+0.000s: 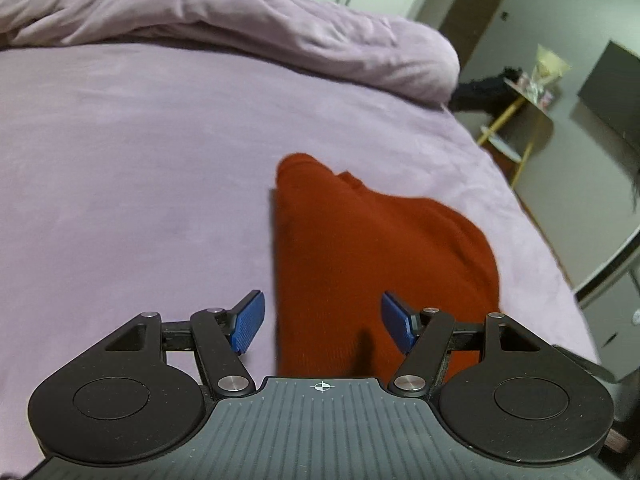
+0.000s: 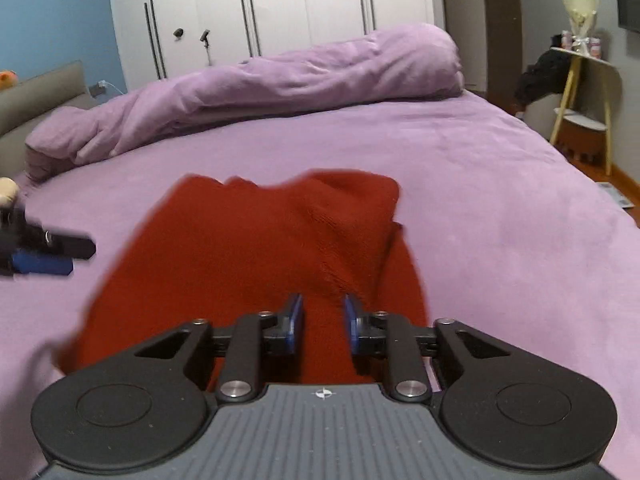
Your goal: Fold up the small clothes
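Red knit garment lies on the lilac bed, partly doubled over; a flap with a thick fold edge sits on its right side. Right claw narrowed, blue pads close either side of a raised ridge of knit, though whether they actually pinch it cannot be told. Left claw spread wide and empty, low over the garment's left edge, probably placed to take that edge next. Rolled duvet well behind; open bed on both sides for sweeping the cloth.
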The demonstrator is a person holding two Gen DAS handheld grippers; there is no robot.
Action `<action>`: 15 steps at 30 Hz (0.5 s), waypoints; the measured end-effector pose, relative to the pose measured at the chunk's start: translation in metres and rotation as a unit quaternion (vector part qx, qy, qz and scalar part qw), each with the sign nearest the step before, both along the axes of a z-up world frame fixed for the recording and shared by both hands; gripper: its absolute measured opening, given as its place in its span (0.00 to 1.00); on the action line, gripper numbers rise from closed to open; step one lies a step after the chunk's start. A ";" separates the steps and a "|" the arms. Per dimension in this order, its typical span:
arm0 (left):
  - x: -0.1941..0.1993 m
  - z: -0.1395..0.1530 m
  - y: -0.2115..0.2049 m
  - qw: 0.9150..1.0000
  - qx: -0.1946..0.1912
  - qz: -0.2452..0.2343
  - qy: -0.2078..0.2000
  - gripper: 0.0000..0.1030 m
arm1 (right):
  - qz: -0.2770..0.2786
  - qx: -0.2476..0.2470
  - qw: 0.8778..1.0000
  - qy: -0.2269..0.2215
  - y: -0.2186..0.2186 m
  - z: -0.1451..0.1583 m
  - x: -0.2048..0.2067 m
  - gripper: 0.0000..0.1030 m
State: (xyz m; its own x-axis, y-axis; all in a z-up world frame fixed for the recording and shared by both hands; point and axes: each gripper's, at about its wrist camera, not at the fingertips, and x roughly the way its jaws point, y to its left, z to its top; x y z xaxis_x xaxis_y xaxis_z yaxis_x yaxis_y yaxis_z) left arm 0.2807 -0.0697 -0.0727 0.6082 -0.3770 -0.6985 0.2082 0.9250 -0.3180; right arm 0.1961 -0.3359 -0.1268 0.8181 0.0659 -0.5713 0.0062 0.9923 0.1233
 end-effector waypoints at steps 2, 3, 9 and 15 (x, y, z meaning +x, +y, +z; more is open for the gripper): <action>0.011 -0.010 -0.006 0.999 0.039 -0.001 0.013 0.71 | 0.006 0.021 1.000 -0.006 -0.010 0.001 -0.004 0.22; 0.015 -0.014 -0.001 0.999 0.035 -0.001 0.017 0.74 | 0.000 0.032 0.999 -0.008 -0.015 0.006 -0.005 0.43; 0.031 -0.019 0.036 0.997 -0.062 0.007 0.048 0.74 | -0.038 0.170 0.984 0.030 -0.076 0.000 0.002 0.61; 0.053 -0.043 0.033 0.984 -0.137 -0.016 0.110 0.74 | -0.017 0.326 0.940 0.101 -0.103 -0.029 0.047 0.62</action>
